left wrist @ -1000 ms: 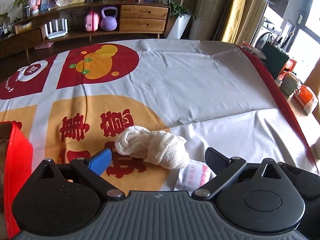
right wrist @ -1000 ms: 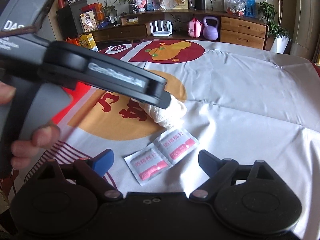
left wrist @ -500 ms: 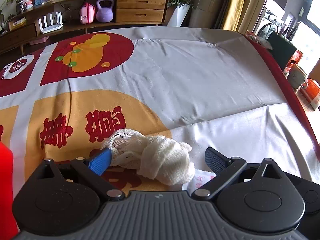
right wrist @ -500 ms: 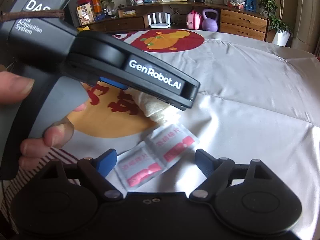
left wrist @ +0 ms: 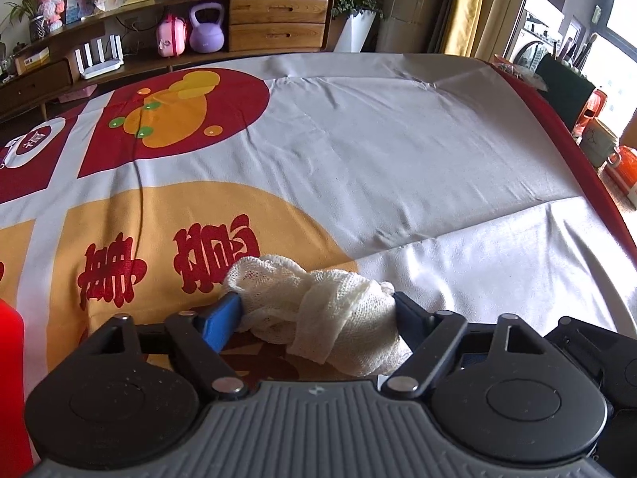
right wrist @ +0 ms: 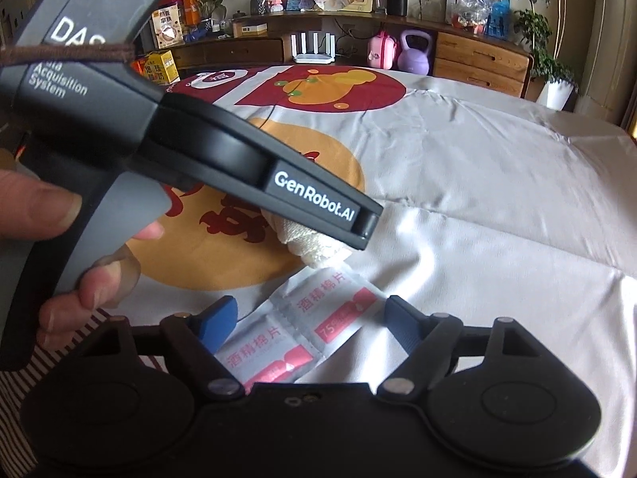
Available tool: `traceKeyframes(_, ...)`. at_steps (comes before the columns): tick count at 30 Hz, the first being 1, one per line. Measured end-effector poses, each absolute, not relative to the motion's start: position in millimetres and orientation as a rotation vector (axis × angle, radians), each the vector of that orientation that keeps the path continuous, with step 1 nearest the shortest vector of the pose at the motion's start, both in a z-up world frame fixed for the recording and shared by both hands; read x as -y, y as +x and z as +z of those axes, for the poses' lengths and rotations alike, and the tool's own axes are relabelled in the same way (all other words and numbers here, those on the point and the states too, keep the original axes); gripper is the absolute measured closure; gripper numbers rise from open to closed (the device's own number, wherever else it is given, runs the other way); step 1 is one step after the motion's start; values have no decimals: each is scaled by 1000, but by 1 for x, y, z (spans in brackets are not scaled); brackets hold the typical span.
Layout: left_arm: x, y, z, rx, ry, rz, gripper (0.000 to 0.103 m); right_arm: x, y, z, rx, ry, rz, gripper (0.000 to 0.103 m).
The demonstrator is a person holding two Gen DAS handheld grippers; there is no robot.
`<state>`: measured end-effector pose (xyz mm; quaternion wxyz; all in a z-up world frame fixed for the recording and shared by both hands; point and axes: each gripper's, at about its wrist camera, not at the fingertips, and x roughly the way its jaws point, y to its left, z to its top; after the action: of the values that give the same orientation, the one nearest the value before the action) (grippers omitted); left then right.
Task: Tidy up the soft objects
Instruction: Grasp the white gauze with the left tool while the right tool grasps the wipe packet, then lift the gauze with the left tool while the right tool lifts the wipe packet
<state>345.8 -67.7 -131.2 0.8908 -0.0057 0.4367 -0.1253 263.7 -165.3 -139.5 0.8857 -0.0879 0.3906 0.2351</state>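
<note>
A knotted roll of white gauze (left wrist: 318, 310) lies on the printed tablecloth (left wrist: 398, 151). My left gripper (left wrist: 316, 312) has closed in around it, both blue fingers touching its sides. In the right wrist view the gauze (right wrist: 314, 245) shows under the left gripper's body (right wrist: 199, 151). Two joined alcohol pad sachets (right wrist: 294, 334), white with pink print, lie between the fingers of my right gripper (right wrist: 308, 320), which is open around them.
A red object (left wrist: 10, 378) stands at the left edge. A sideboard (left wrist: 199, 28) with a kettlebell, boxes and plants runs along the back. The cloth's red border (left wrist: 565, 151) marks the right edge, with containers beyond it.
My left gripper moved forward over the gauze and closed its fingers onto it. My right gripper moved forward until the sachets lay between its fingers.
</note>
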Motion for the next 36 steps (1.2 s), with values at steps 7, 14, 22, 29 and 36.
traceKeyframes(7, 60, 343, -129, -877, -14, -257, 50, 164, 263, -140, -793, -205, 474, 36)
traceKeyframes(14, 48, 339, -126, -859, -32, -251, 58, 170, 265, -136, -788, -190, 442, 63)
traceKeyframes(22, 29, 329, -120, -849, -58, -227, 59, 174, 263, -132, -780, -181, 428, 88)
traceKeyframes(29, 13, 313, -110, -832, -78, -220, 59, 170, 251, -123, -756, -185, 439, 95)
traceKeyframes(36, -4, 289, -93, -815, -89, -218, 59, 170, 238, -105, -753, -142, 453, 96)
